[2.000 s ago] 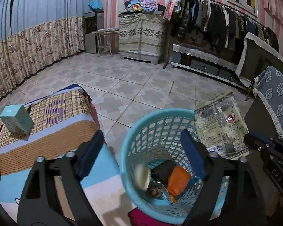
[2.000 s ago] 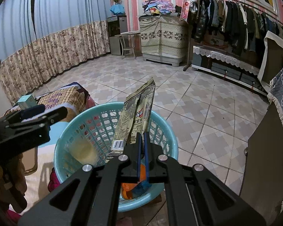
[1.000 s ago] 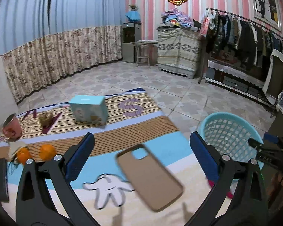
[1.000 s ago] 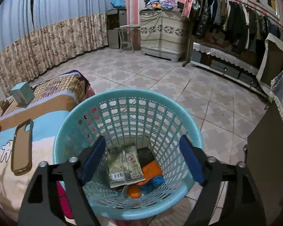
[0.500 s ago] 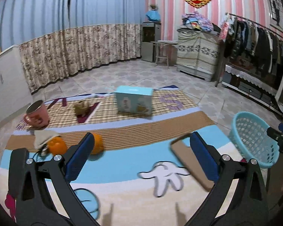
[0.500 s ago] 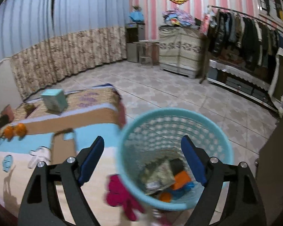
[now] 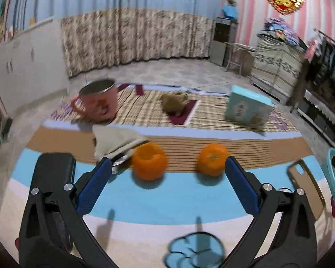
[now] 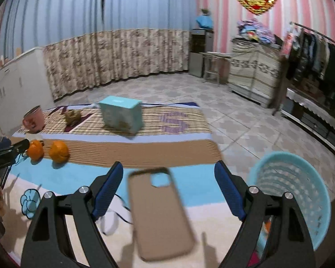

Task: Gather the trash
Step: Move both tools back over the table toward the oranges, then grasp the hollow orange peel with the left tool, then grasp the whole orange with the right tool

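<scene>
My left gripper [image 7: 167,185] is open and empty above the cloth-covered table, with two oranges [image 7: 149,164] just beyond its fingertips. A crumpled pale paper [image 7: 114,139] lies behind the left orange, next to a pink mug [image 7: 98,102]. A brown crumpled scrap [image 7: 174,101] sits further back. My right gripper [image 8: 167,189] is open and empty over a tan phone case [image 8: 160,212]. The light blue trash basket [image 8: 301,192] stands off the table's right end and holds trash.
A teal box [image 8: 121,114] stands on the checked cloth. A black flat object [image 7: 54,174] lies at the left by my left gripper. Tiled floor, a clothes rack and cabinets lie beyond the table.
My right gripper opened and dropped the snack packet into the basket. Both grippers then swung left, away from the basket and over the table.
</scene>
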A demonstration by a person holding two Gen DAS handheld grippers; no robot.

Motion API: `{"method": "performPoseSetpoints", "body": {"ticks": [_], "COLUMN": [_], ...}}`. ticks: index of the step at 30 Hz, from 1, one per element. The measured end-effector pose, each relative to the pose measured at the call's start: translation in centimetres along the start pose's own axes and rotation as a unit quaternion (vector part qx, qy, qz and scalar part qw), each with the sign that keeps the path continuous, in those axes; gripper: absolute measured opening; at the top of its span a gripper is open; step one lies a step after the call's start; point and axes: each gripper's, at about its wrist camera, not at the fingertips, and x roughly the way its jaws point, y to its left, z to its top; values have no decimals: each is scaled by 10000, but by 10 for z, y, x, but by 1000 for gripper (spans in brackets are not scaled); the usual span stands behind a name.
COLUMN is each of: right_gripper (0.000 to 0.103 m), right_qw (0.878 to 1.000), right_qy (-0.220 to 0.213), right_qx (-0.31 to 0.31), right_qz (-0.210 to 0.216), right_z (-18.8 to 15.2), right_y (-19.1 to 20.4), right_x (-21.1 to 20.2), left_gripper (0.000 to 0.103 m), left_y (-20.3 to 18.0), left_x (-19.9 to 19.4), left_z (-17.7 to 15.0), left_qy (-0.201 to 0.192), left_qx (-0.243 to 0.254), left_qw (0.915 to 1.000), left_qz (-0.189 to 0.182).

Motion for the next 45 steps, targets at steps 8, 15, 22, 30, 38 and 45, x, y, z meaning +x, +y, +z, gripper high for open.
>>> {"method": "performPoseSetpoints", "body": {"ticks": [8, 15, 22, 30, 38, 45], "right_gripper": [83, 83, 83, 83, 83, 83], "right_qw": [9996, 9992, 9991, 9990, 9984, 9963], "right_qy": [202, 363, 408, 389, 405, 456], "right_qx": [-159, -146, -123, -172, -156, -463], "right_qz": [131, 93, 81, 104, 374, 569], "right_z": [3, -3, -5, -5, -2, 0], "right_y": [38, 43, 46, 51, 80, 126], "right_x": [40, 58, 61, 58, 54, 60], "left_gripper": [95, 80, 47, 38, 38, 38], "left_y": [16, 10, 15, 13, 21, 39], "left_x": [37, 53, 65, 50, 12, -11], "left_z": [-6, -5, -4, -4, 4, 12], "left_qy": [206, 409, 677, 600, 295, 4], "left_qx": [-6, 96, 17, 308, 371, 498], "left_qw": [9997, 9990, 9977, 9977, 9989, 9981], "left_qz": [163, 147, 44, 91, 39, 374]}}
